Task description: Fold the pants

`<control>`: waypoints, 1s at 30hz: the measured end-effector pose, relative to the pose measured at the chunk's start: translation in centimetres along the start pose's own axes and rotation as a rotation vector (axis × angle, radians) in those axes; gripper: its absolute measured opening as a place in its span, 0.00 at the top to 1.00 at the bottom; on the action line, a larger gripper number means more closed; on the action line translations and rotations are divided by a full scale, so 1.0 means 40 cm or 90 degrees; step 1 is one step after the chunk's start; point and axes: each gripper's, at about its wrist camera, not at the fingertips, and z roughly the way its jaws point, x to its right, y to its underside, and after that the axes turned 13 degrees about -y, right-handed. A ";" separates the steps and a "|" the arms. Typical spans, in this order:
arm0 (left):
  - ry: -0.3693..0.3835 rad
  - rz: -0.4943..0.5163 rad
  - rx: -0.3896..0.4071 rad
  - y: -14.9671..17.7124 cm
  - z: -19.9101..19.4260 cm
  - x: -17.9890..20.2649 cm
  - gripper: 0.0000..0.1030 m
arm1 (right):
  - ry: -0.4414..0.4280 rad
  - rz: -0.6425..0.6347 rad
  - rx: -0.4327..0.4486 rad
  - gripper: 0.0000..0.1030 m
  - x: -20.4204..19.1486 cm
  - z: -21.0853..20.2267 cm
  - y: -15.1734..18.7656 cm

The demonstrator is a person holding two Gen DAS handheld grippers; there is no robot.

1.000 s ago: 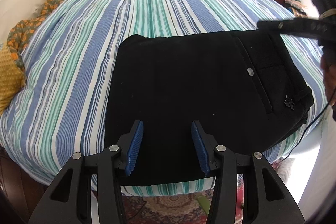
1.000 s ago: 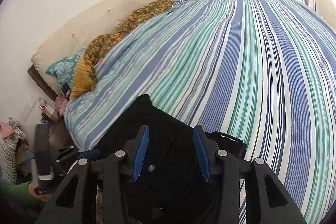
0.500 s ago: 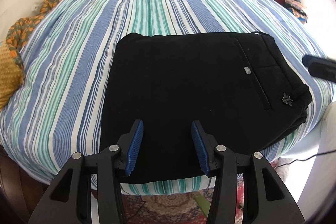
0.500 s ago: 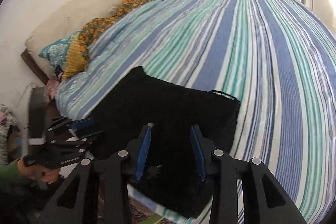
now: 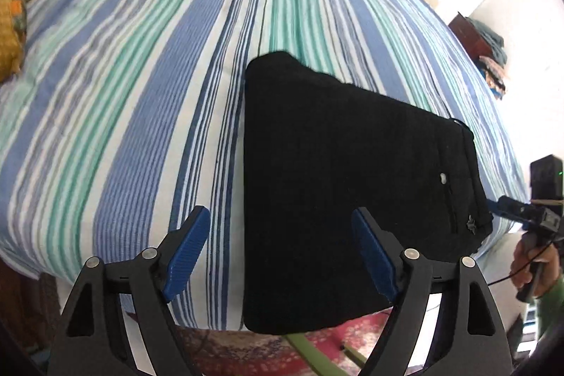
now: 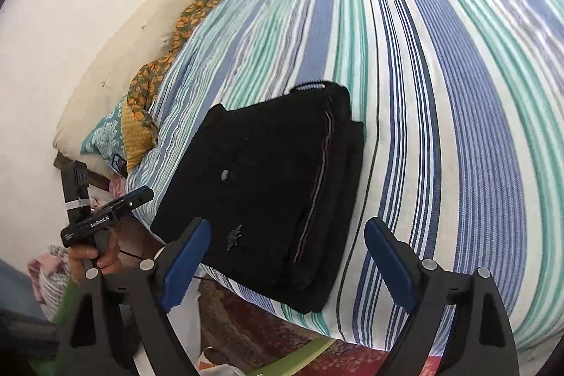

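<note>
Pants [image 5: 338, 185] folded, seemingly flat, on bedspread [image 5: 141, 76]

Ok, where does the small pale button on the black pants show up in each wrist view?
Left wrist: the button sits right of centre, near the pants' right edge.
Right wrist: the button sits left of centre on the pants.
Shared landmark: the small dark charm just below it.

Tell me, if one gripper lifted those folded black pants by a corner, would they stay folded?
Probably not: the pants are soft cloth in loose stacked layers, so they would likely droop and unfold. Pushed, they would probably bunch rather than slide on the striped bedspread.
</note>
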 end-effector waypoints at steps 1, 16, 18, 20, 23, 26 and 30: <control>0.016 -0.011 -0.034 -0.005 0.035 -0.013 0.21 | -0.013 0.028 -0.016 0.14 0.031 0.020 -0.009; 0.112 0.041 0.053 -0.171 -0.096 0.076 0.79 | -0.093 -0.010 -0.082 0.68 -0.050 0.093 -0.143; 0.098 0.049 0.097 -0.244 -0.118 0.085 0.79 | -0.099 -0.037 -0.058 0.68 -0.091 0.086 -0.210; 0.096 0.043 0.136 -0.333 -0.126 0.089 0.79 | -0.092 -0.069 -0.024 0.68 -0.115 0.075 -0.295; 0.039 0.071 0.194 -0.446 -0.090 0.129 0.69 | -0.081 -0.091 0.029 0.67 -0.120 0.069 -0.424; -0.110 0.089 0.224 -0.476 0.014 0.143 0.39 | -0.020 -0.104 0.061 0.53 -0.090 0.074 -0.511; -0.190 0.096 0.216 -0.343 0.092 0.077 0.38 | 0.183 -0.102 0.039 0.33 0.017 0.051 -0.508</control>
